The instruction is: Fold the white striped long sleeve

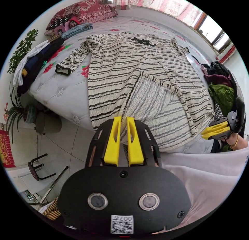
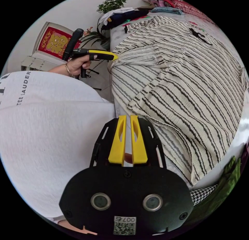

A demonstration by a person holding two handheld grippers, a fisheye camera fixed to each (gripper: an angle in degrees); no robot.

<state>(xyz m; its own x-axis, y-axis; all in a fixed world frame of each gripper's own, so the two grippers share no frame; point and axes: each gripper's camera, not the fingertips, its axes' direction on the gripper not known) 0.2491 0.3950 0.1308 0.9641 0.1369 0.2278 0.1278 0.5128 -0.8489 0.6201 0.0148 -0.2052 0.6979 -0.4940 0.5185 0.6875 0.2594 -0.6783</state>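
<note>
At the near edge of the bed (image 1: 59, 92), the left tool (image 1: 124, 119) has its yellow jaws drawn narrow on the hem of the white striped long sleeve (image 1: 122, 63); in the right gripper view the same tool (image 2: 114, 57) shows its jaw tips pinching a gathered bunch of the striped cloth at the mattress edge, held in a hand (image 2: 77, 64) with a bracelet. The right tool (image 2: 128, 118) also stands with jaws narrow at the hem, though whether cloth lies between them cannot be told from its own view; in the left gripper view it (image 1: 205, 133) sits at the hem's far corner with its jaws close together. The person's pale shirt (image 1: 207, 172) lies between the two tools. The garment is spread flat on the bed, front up, one lower front panel turned over to show its paler inside. A sleeve reaches out toward a pile of dark clothes (image 1: 39, 60) near the bed's corner. A heap of green and dark clothing (image 1: 220, 86) lies just beside the shirt's other side. Farther off, a red patterned pillow (image 1: 83, 11) rests at the head of the bed, below pink curtains (image 1: 160, 2). A potted plant (image 1: 20, 112) stands on the floor beside the bed.
</note>
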